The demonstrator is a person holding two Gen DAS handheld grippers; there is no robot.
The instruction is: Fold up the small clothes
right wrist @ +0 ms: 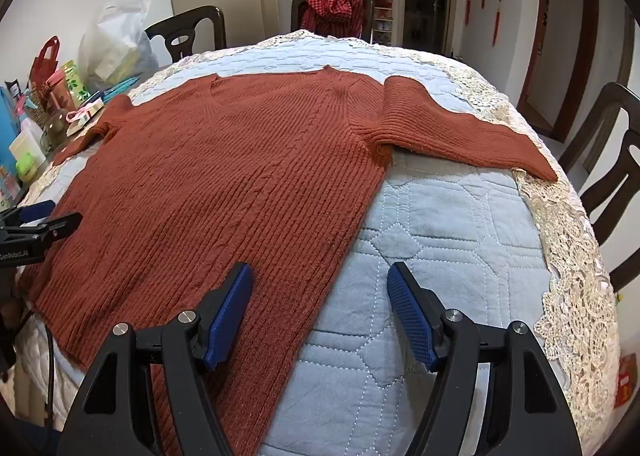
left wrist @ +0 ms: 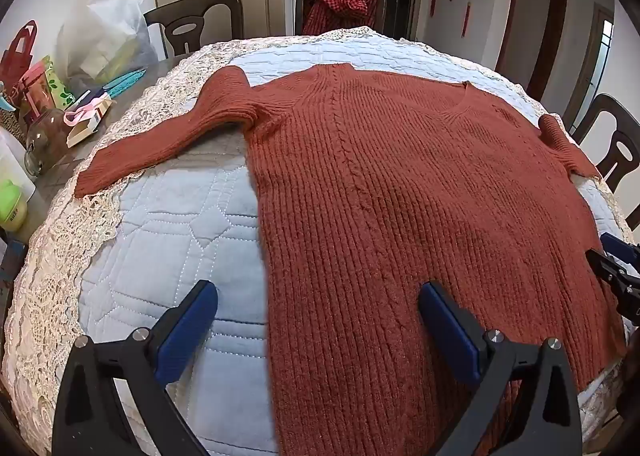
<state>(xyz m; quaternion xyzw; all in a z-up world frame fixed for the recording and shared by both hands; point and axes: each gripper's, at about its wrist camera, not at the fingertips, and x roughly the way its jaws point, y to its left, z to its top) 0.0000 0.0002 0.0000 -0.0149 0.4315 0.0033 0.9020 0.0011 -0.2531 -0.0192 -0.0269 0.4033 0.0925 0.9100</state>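
A rust-red ribbed knit sweater [left wrist: 400, 184] lies flat, front up, on a light blue quilted cloth [left wrist: 180, 240], neck at the far side and both sleeves spread outward. It also shows in the right wrist view [right wrist: 224, 184]. My left gripper [left wrist: 318, 296] is open and empty, hovering over the sweater's left hem edge. My right gripper [right wrist: 320, 276] is open and empty over the sweater's right hem edge. The left sleeve [left wrist: 160, 144] and the right sleeve [right wrist: 460, 132] lie straight out.
The quilt has a lace border [left wrist: 60, 256]. Clutter stands at the table's left: a white plastic bag [left wrist: 104, 28], a glass jar [left wrist: 44, 144], boxes and a green bottle [left wrist: 12, 208]. Dark wooden chairs [left wrist: 200, 20] surround the table; one holds a red checked cloth [left wrist: 340, 4].
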